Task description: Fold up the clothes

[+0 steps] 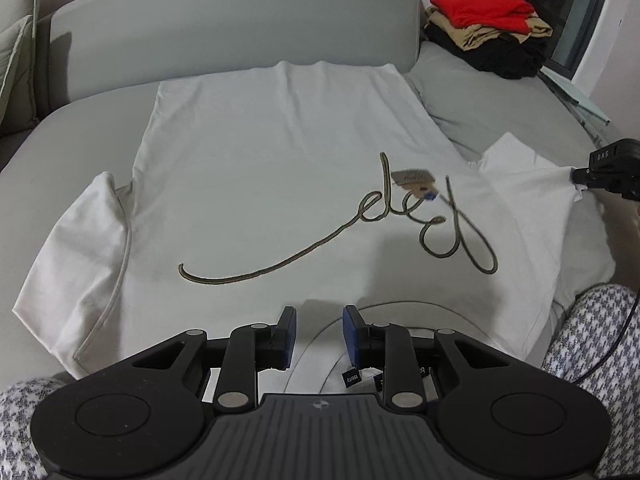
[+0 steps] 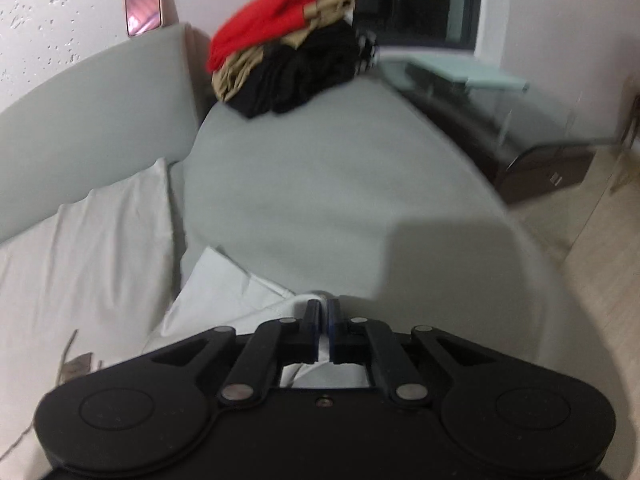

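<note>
A white T-shirt [image 1: 280, 168] lay spread face up across the grey sofa seat [image 1: 500, 92], its hem toward the backrest [image 1: 240, 28] and its collar at the front edge, nearest me. A looping dark script [image 1: 360, 220] ran across the chest, and a paper hang tag [image 1: 414, 182] rested on it. One sleeve [image 1: 76, 248] lay creased toward the left end of the seat.

My left gripper [image 1: 319, 330] hovered over the collar [image 1: 400, 312] with its jaws parted a modest way; the blue pads [image 1: 352, 326] had fabric beneath them, not clamped between them, so it gripped nothing.

My right gripper [image 2: 325, 312] was nearly closed, pinching the edge of the other sleeve [image 2: 224, 292] between its fingers. From the left wrist view that sleeve [image 1: 532, 184] was drawn out taut toward the right end of the seat, its tip caught in the black fingers [image 1: 584, 178].

At the far right corner of the seat sat a pile of folded clothes [image 1: 488, 28], a red garment [image 2: 272, 16] on top, tan and black ones under it. Houndstooth fabric [image 1: 592, 344] showed at the front edge, on either side of my left gripper.
</note>
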Demonstrator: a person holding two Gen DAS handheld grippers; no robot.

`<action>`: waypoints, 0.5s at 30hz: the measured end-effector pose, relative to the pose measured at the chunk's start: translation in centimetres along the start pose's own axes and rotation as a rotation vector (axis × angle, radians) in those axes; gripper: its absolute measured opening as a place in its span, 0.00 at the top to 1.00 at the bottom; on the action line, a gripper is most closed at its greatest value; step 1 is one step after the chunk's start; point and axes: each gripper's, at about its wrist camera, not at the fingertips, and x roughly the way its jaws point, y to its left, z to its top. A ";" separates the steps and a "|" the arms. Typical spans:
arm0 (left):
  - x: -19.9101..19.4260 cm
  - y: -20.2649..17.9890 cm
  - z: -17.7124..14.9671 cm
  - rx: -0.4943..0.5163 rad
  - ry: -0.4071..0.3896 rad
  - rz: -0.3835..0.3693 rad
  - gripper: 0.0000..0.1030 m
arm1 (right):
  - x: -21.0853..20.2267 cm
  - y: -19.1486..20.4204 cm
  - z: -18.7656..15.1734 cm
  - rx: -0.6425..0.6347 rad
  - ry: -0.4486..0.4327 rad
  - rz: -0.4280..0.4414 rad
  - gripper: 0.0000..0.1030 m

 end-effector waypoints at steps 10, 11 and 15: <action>-1.0 1.4 -1.2 -0.087 -0.005 -0.036 0.75 | -0.6 -6.6 -1.8 0.295 0.131 0.319 0.69; -0.9 1.3 -1.3 -0.091 -0.001 -0.040 0.75 | -0.2 -7.1 -2.1 0.302 0.133 0.333 0.71; -0.5 0.8 -1.5 -0.082 -0.003 -0.039 0.75 | 1.1 -8.0 -2.5 0.315 0.067 0.394 0.74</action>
